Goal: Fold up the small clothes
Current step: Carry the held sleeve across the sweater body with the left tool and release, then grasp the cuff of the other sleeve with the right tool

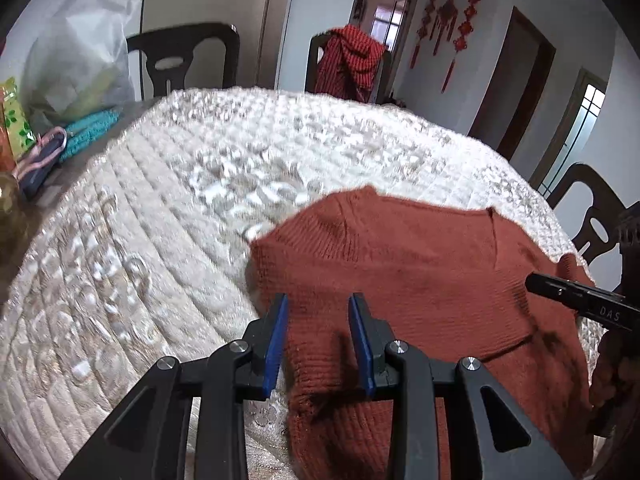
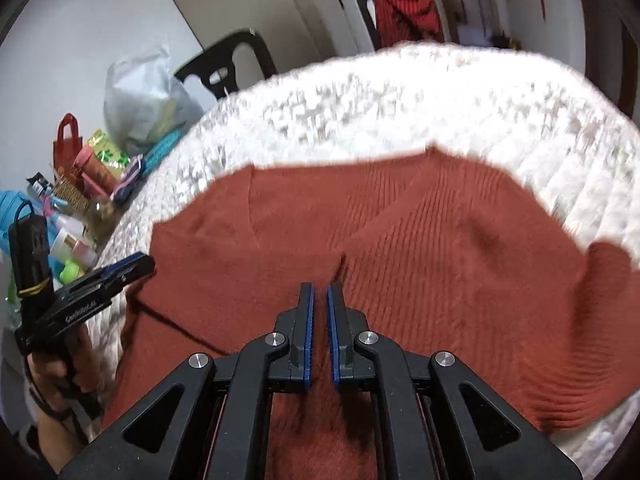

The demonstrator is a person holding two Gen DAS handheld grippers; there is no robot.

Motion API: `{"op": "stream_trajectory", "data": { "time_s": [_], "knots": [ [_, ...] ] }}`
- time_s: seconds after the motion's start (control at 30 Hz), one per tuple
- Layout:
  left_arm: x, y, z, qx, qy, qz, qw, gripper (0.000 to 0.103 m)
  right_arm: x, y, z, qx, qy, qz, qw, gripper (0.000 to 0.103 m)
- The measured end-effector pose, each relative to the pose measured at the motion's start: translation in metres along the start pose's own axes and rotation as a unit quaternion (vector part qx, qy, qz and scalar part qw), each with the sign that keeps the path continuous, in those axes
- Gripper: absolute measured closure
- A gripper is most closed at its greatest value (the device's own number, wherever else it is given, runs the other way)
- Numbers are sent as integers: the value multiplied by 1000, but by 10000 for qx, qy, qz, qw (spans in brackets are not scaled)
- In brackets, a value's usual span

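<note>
Clutter was seen at the far left edge of the table: a red gift bag (image 2: 68, 140), a white plastic bag (image 1: 78, 60) and a turquoise knitted piece (image 1: 90, 132), all lying beyond the edge of the quilted cream cover (image 1: 160, 200). A dark chair (image 1: 184, 60) was placed behind the bags. Farther right, the left gripper (image 1: 318, 308) was held low over the near left part of the rust-red knitted sweater (image 1: 400, 260), its blue-padded fingers (image 1: 278, 340) spread well apart with sweater fabric showing between them; nothing was clamped. The sweater was laid flat on the cover toward the near side of the table, its V-neck (image 2: 256, 236) turned away from the cameras and one sleeve (image 2: 460, 260) folded diagonally across the body. Seen from the right wrist, the left gripper (image 2: 138, 262) was held just over the sweater's left edge. The right gripper (image 2: 320, 292) was positioned above the middle of the sweater, its fingers drawn nearly together with only a narrow slit left between the pads; no fabric was seen pinched in that slit. Behind the table, a red checked garment (image 1: 348, 60) was draped over a second chair, and red knot ornaments (image 1: 448, 20) were hung on the wall at the right.
</note>
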State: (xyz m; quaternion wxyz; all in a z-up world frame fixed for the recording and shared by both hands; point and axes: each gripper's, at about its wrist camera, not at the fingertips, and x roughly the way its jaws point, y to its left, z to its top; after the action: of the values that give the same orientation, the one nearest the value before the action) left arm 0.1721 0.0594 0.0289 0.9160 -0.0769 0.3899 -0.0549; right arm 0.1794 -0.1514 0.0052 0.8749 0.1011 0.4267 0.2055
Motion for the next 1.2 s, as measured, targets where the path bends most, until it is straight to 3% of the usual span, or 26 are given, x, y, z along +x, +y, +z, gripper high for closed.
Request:
{"op": "stream_trajectory", "data": {
  "time_s": [0.1, 0.27, 0.47, 0.67, 0.8, 0.87, 0.97, 1.03, 1.2],
  "knots": [
    [2, -5, 5, 37, -44, 37, 10000, 70, -3, 6, 4, -88, -116, 49, 9999, 97],
    [27, -7, 0, 72, 277, 122, 9995, 70, 30, 3, 3, -158, 344, -44, 9993, 97],
    [0, -6, -20, 153, 114, 41, 9998, 70, -1, 6, -14, -291, 90, -46, 9995, 97],
    [0, -7, -28, 208, 258, 205, 9992, 70, -1, 2, -34, -334, 243, 68, 9991, 96],
    [-17, -12, -37, 237, 157, 214, 9994, 70, -18, 2, -41, -415, 147, -205, 9988, 96],
    [-29, -15, -42, 175, 70, 147, 9997, 70, -30, 1, -48, -398, 69, -189, 9990, 93],
    [-45, -27, -47, 239, -63, 75, 9997, 69, -47, -2, -57, -318, -96, -141, 9993, 80],
    [-50, -34, -48, 278, -122, 23, 9995, 64, -58, -8, -63, -224, -193, -153, 9994, 68],
    [-46, -52, -55, 533, -59, -11, 9986, 59, -81, -38, -72, 148, -436, -305, 9985, 68]
  ]
}}
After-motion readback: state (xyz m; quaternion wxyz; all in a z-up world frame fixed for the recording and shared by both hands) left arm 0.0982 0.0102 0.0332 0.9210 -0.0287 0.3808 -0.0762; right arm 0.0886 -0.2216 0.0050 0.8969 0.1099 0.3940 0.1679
